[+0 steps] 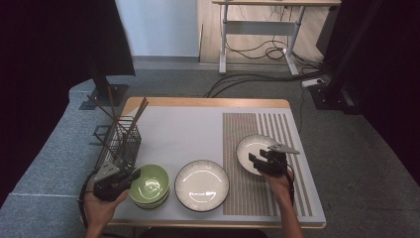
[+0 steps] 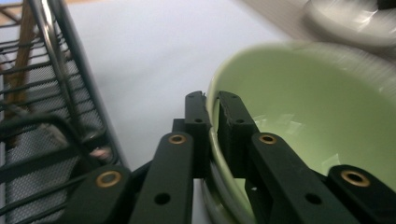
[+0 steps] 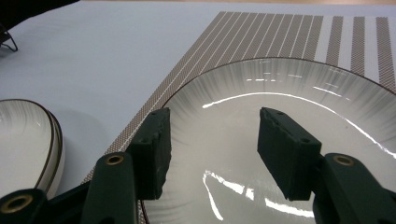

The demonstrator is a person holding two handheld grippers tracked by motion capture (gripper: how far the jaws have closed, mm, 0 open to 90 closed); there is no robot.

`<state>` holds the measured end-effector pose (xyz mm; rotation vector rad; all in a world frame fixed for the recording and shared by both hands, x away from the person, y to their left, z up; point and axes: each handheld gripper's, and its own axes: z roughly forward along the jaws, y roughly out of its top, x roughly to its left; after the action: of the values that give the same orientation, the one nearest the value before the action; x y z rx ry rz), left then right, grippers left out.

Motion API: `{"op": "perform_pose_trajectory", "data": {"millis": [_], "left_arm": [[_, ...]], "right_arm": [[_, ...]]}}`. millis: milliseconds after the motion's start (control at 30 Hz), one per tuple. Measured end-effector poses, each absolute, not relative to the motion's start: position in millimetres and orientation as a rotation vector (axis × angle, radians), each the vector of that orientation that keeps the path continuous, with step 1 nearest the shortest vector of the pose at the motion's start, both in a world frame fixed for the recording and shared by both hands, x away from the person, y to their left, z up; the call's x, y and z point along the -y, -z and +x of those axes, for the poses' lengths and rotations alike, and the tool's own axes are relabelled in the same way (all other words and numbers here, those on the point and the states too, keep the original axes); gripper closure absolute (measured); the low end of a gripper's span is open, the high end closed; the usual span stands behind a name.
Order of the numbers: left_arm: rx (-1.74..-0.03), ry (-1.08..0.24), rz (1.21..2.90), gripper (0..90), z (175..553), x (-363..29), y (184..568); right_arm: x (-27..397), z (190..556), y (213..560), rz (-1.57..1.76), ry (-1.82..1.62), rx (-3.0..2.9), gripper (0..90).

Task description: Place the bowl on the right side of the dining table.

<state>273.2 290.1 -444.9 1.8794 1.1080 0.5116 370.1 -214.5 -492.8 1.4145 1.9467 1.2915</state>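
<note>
High view showed both forearms cut off at the bottom edge, so only the hands and wrists could be made out. The left gripper (image 1: 132,174) was held low at the near left corner of the table (image 1: 198,131), tilted toward the green bowl (image 1: 149,185), and its jaw tips were lost against the bowl's rim there. Left gripper view settled it: the left gripper (image 2: 212,114) was pinching the near wall of the green bowl (image 2: 317,116), one jaw outside and one inside, pads against the rim. A second rim beneath the bowl hinted at another one stacked under it, though that part was blurred. A wire basket (image 2: 44,140) stood just beside the gripper on its outer side, with wooden sticks (image 1: 133,116) rising from it; its lower half ran out of frame.

The right hand (image 1: 280,186) came in from the near edge, wrist bent slightly inward, holding the right gripper (image 1: 256,159) over the near edge of a white plate (image 1: 252,146) on the striped mat (image 1: 287,193). Right gripper view showed the right gripper (image 3: 212,140) with jaws spread, nothing between them; whether they touched the plate (image 3: 289,93) below could not be told. Another plate (image 3: 23,140) lay beside it, cut off at the frame's edge.

No writing or labels could be read anywhere.
</note>
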Motion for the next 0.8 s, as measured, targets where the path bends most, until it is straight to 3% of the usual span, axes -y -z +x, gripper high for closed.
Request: {"op": "perform_pose_trajectory", "data": {"millis": [133, 800], "left_arm": [[-1.103, -0.567, 1.903, 83.5, 271.2, -285.8, 443.3], [-1.088, -0.592, 1.851, 83.7, 271.7, -289.1, 434.1]], "right_arm": [[211.3, 368.0, 487.6, 1.397, -1.329, -1.939, 46.6], [177.5, 357.7, 467.6, 1.274, -1.417, -1.993, 46.5]]}}
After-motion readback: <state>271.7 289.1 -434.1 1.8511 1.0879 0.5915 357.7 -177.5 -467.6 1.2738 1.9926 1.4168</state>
